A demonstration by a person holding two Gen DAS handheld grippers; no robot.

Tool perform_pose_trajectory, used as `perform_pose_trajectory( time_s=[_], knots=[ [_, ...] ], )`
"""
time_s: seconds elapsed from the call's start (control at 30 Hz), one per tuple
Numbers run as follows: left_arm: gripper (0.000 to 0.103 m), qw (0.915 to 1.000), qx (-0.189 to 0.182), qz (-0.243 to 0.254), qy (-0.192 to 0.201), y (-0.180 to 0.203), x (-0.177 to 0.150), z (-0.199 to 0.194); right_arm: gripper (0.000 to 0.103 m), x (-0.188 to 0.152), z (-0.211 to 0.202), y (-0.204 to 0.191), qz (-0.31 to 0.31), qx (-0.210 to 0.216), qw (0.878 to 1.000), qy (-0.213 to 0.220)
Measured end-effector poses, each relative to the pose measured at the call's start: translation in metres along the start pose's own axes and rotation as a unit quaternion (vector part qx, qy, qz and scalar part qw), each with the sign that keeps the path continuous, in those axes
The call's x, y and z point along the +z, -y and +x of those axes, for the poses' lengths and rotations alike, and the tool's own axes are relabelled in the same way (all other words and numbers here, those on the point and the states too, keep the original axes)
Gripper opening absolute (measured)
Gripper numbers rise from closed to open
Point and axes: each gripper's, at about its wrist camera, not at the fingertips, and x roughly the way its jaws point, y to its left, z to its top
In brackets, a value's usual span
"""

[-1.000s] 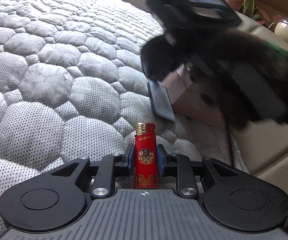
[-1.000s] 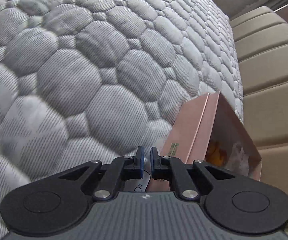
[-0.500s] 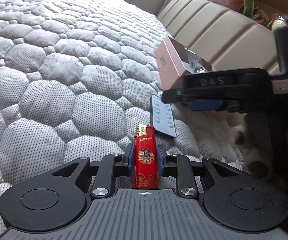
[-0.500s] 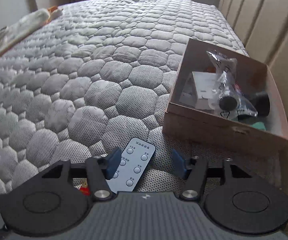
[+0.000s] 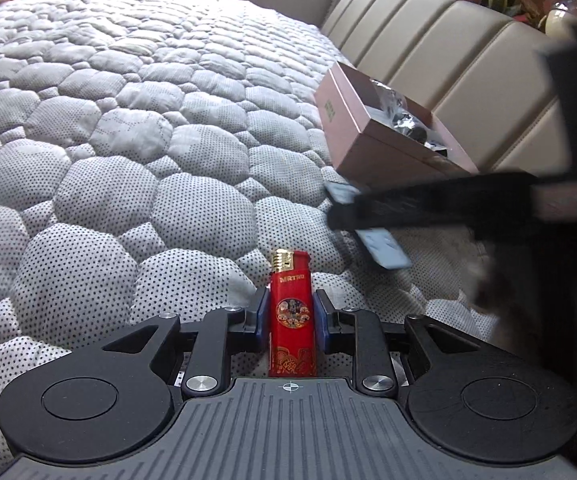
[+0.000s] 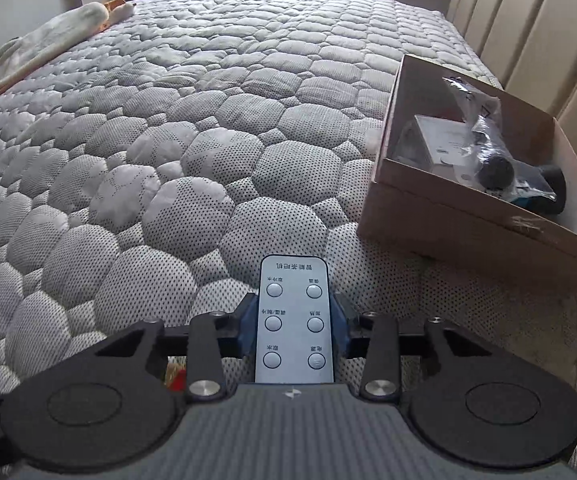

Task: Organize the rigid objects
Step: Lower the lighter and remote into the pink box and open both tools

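2 rigid things are in hand at once. One is a flat grey remote control with 6 round buttons (image 6: 294, 320), lying on the grey quilted mattress (image 6: 168, 140) squarely between the blue pads of the right gripper (image 6: 294, 322). Its long axis runs straight out along the fingers, and the jaws are closing on its 2 long edges; whether the pads already press is hard to tell. The other is a red plastic lighter with a gold cap (image 5: 291, 312), upright and clamped in the nearly shut left gripper (image 5: 291, 314). Ahead and to the right of the remote sits the open pink cardboard box (image 6: 440, 216), part filled, against the beige padded headboard (image 6: 528, 20). The right hand looks nearer to it.
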Motion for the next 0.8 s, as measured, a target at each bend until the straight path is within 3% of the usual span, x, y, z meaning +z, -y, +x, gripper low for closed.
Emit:
perform_pose_trajectory(
  time_s=[0.13, 0.3, 0.47, 0.67, 0.8],
  knots=[
    [0.026, 0.9998, -0.015, 0.006, 0.011, 0.008, -0.005, -0.002, 0.038, -0.029, -0.041, 0.031, 0.021, 0.014, 0.999, 0.025],
    [0.026, 0.9978, -0.055, 0.033, 0.012, 0.041, -0.011, 0.000, 0.038, -0.071, -0.078, 0.063, 0.029, -0.027, 0.997, 0.071],
    [0.026, 0.9945, -0.078, 0.065, 0.027, 0.080, 0.001, -0.004, 0.039, -0.108, -0.090, 0.077, 0.041, -0.041, 0.994, 0.095],
    [0.026, 0.9898, -0.096, 0.076, 0.072, 0.125, 0.060, 0.000, 0.038, -0.136, -0.092, 0.076, 0.023, -0.047, 0.991, 0.123],
    [0.026, 0.9893, -0.105, 0.066, 0.077, 0.153, 0.117, 0.034, 0.038, -0.140, -0.095, 0.081, 0.036, -0.036, 0.990, 0.134]
  ],
)
